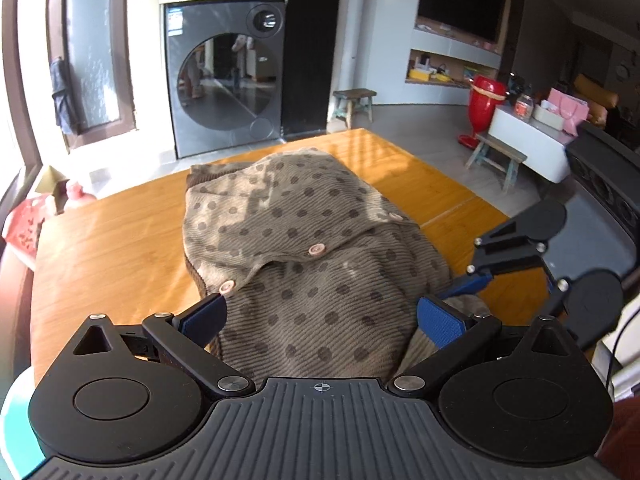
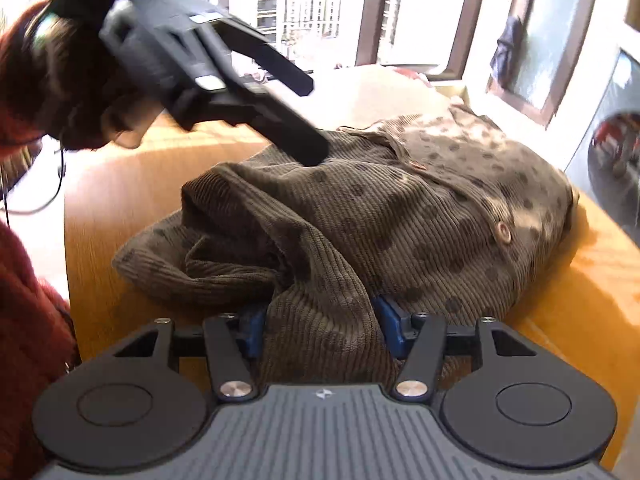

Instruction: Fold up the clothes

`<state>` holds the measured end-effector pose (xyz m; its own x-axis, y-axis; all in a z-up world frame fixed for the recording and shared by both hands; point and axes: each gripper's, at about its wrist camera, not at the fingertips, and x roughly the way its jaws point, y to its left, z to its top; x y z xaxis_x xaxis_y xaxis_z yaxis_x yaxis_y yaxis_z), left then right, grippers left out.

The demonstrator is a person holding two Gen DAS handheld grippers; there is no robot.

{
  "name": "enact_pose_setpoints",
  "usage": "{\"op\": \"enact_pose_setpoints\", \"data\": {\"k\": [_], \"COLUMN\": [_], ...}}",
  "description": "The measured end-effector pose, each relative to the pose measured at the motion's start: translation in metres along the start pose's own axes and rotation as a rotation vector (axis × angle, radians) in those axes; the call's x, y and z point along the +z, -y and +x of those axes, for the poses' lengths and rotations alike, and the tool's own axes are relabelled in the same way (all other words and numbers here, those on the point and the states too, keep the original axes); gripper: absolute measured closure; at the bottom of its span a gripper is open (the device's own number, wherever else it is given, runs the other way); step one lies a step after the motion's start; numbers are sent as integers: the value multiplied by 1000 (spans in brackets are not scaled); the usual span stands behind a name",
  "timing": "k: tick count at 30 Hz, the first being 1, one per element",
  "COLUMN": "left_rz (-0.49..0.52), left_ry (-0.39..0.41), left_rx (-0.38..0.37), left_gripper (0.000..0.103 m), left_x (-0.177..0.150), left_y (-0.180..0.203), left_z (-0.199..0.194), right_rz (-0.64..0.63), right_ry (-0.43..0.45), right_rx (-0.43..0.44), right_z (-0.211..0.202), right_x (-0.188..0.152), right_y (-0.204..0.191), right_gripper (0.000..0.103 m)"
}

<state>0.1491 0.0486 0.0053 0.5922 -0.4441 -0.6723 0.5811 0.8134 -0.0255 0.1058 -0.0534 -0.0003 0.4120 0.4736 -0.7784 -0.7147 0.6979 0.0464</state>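
Left wrist: left claw spread wide over cardigan.

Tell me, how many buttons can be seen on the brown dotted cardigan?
3 in the left wrist view, in a diagonal row on the cardigan: one near the left fingertip, one in the middle, one further up right. Folds may hide more.

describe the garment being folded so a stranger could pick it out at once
On the orange wooden table in front of the grey washing machine lies one bunched garment. It is a brown ribbed cardigan with darker polka dots and pale round buttons, the only clothing on the tabletop.
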Motion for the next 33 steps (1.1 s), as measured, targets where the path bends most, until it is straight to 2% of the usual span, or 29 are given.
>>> {"op": "enact_pose_setpoints", "data": {"k": [3, 4, 6, 11, 15, 21, 22, 23, 25, 30, 32, 33], "left_rz": [112, 149, 217, 323, 310, 292, 289, 286, 280, 266, 102, 9], "left_ry": [-3, -4, -15, -63, -63, -59, -59, -58, -57, -55, -66, -71], "left_rx": [-47, -62, -79, -40, 1, -29, -35, -41, -52, -82, -163, -208], "left_gripper": [0, 0, 0, 0, 0, 0, 3, 12, 23, 28, 29, 29], "left_x": [-12, -16, -24, -34, -27, -18, -17, -16, -13, -5, 2, 5], "left_y": [10, 14, 22, 37, 28, 26, 25, 25, 24, 23, -1, -15], "left_z": [-15, -20, -22, 7, 27, 37, 38, 40, 43, 51, 56, 58], "right_rz": [241, 276, 321, 325, 317, 335, 340, 344, 332, 153, 73, 23], "right_ry": [-16, -19, -27, -42, -29, -9, -5, 0, 14, 95, 124, 133], "right_rx": [95, 110, 128, 124, 120, 131, 133, 137, 123, 11, -67, -108], "right_z": [2, 3, 4, 2, -4, 0, -1, -2, -5, -38, -54, -60], "right_x": [9, 10, 12, 15, 6, 4, 4, 3, 1, -8, -14, -17], "right_y": [32, 36, 42, 39, 32, 38, 39, 41, 41, 23, 15, 9], "right_gripper": [48, 48, 48, 48, 48, 48, 48, 48, 48, 46, 39, 31]}}
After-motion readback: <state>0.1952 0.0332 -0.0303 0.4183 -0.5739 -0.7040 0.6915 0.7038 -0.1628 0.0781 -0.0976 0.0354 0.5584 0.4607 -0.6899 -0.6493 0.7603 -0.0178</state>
